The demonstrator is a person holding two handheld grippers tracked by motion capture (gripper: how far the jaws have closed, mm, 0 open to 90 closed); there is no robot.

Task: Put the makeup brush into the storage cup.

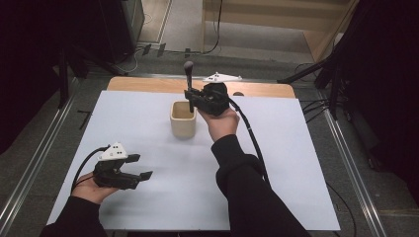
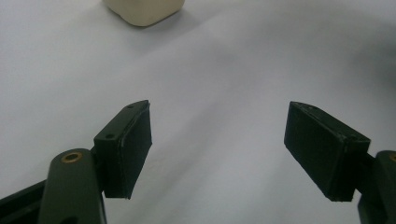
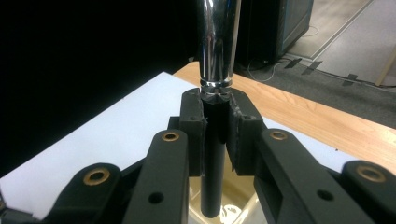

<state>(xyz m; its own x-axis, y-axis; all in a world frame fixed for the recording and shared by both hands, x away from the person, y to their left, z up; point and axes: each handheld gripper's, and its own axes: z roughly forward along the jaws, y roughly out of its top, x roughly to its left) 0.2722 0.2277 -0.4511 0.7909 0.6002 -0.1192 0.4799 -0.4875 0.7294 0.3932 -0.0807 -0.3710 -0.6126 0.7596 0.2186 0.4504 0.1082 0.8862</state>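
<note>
Right gripper view: upright brush (image 3: 215, 154) clamped within right gripper (image 3: 215, 135).

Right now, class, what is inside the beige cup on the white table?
The lower black end of a chrome-handled tool, held upright by the right gripper, dips into the cup. The cup's bottom is hidden.

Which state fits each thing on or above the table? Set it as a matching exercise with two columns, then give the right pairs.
Things:
1. left gripper
2. right gripper
3. cream cup
4. tool

States:
A. stands upright on the white table cover, open top up
B. jaws wide apart, nothing between them
C. held upright, black handle clamped, chrome part above, low end over the cup
D. jaws closed on a dark handle

Pairs: 1-B, 2-D, 3-A, 4-C
</note>
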